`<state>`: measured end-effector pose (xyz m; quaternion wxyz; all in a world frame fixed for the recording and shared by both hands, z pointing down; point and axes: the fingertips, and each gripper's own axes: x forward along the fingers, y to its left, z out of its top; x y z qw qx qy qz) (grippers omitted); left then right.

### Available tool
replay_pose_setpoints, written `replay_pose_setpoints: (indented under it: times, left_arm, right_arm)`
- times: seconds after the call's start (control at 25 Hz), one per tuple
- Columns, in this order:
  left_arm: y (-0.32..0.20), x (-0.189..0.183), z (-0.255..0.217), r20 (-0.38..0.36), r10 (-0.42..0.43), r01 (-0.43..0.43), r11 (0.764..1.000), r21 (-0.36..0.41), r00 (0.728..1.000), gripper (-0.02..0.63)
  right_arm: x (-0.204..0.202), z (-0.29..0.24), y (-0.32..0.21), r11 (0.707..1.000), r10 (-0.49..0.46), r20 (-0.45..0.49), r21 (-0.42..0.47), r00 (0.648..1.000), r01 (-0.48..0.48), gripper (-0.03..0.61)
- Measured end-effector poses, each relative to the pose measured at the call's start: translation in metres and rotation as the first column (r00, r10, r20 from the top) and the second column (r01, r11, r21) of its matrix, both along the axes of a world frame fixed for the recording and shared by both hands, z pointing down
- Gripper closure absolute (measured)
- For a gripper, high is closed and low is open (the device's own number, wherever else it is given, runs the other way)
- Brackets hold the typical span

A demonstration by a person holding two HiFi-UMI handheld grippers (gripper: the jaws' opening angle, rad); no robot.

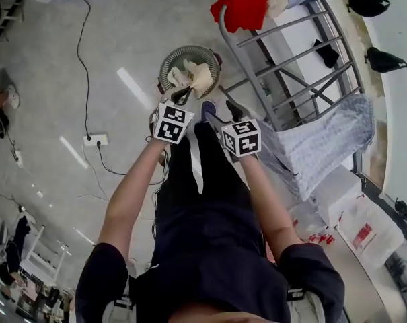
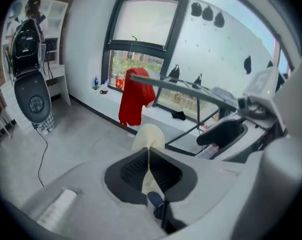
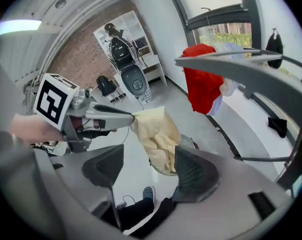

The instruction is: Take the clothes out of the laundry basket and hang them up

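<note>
The round laundry basket point(image 1: 190, 54) stands on the floor ahead of my feet, with cream cloth inside. My left gripper point(image 1: 182, 95) is shut on a cream garment point(image 1: 195, 77) and holds it up over the basket. In the left gripper view the cream garment point(image 2: 149, 135) runs pinched between the closed pads. In the right gripper view the cream garment point(image 3: 156, 134) hangs from the left gripper point(image 3: 128, 118), over the basket point(image 3: 185, 143). My right gripper point(image 3: 150, 170) stands open just short of the cloth, with nothing in it. A red garment point(image 1: 245, 7) hangs on the drying rack point(image 1: 290, 66).
A blue checked cloth point(image 1: 324, 143) drapes over the rack's near end, and a black sock point(image 1: 326, 54) lies on it. A power strip point(image 1: 95, 140) with cables lies on the floor to the left. White bags and boxes point(image 1: 351, 207) sit at the right.
</note>
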<state>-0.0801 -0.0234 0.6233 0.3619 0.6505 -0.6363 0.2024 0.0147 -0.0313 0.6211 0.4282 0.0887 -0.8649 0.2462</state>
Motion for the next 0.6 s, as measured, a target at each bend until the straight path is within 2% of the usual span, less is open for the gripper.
replay_pose_setpoints:
  times: [0.2,0.4,0.52,0.6]
  left_arm:
    - [-0.002,0.003,-0.092,-0.077,-0.09,0.097,0.992,0.085,0.993,0.586]
    - [-0.002,0.009,-0.171,-0.094,-0.095,0.11,0.979,0.171,0.991,0.586]
    - [0.003,0.013,-0.209,-0.118,-0.101,0.124,0.969,0.215,0.988,0.586]
    - [0.007,0.019,-0.232,-0.131,-0.095,0.124,0.962,0.243,0.987,0.586]
  right_arm:
    - [-0.004,-0.053,0.014,1.0,-0.031,0.076,-0.002,0.997,0.031,0.265]
    - [-0.018,-0.106,0.018,1.0,0.002,0.188,0.022,0.982,-0.006,0.268]
    - [-0.025,-0.138,0.015,0.998,0.067,0.287,-0.002,0.956,-0.069,0.286]
    - [-0.03,-0.152,0.016,0.997,0.051,0.321,0.033,0.946,-0.065,0.299]
